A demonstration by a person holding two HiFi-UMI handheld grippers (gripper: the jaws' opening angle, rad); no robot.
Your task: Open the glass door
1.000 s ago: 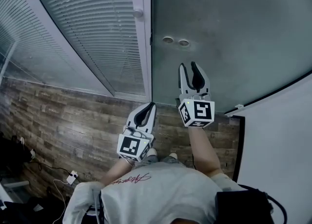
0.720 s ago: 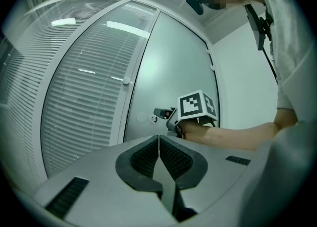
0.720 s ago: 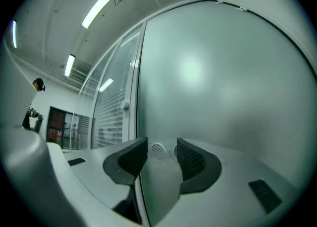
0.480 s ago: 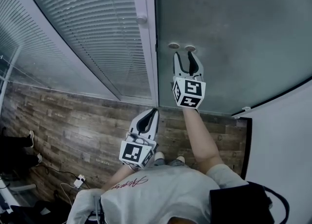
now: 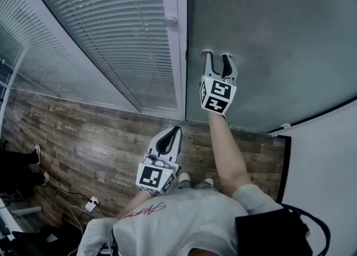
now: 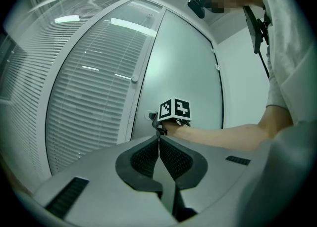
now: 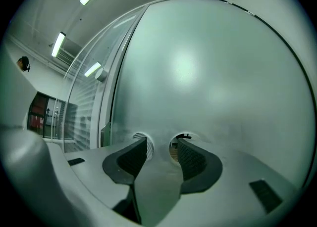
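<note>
The right gripper (image 5: 217, 55) sits at the door (image 5: 279, 37), by two round holes (image 7: 149, 144). Its jaws have just been opening, holding nothing. The left gripper (image 5: 176, 129) has closed, empty jaws.

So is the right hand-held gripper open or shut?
Open: the right hand-held gripper has just been opening its jaws; they stand apart, gripping nothing.

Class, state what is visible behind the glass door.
Only glimpses through its two holes: slats in the left, something dark in the right. The frosted door hides the rest.

No readable text, shirt script (image 5: 144, 209) illegible
</note>
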